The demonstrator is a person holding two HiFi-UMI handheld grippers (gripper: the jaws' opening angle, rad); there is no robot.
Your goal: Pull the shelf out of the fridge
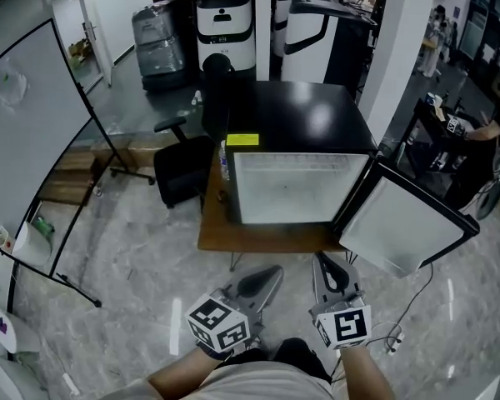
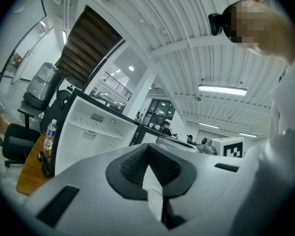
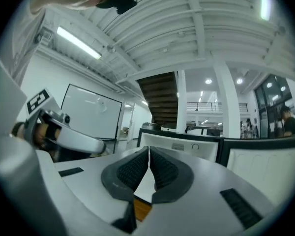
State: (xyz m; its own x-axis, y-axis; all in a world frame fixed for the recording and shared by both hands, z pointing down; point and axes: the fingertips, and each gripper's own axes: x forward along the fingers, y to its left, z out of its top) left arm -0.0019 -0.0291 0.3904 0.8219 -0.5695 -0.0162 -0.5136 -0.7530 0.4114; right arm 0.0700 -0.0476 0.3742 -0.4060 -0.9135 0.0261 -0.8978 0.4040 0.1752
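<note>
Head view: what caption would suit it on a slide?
Left gripper and right gripper, shut, face the open fridge.

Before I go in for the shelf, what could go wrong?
Both the left gripper and right gripper are shut; unopened, they would only push the shelf. The open door stands out on the right, where the right gripper might clip it. A stiff shelf might drag the fridge forward on its table.

The fridge [image 1: 300, 132] stands on the table [image 1: 250, 238], chair [image 1: 182, 169] at its left.
</note>
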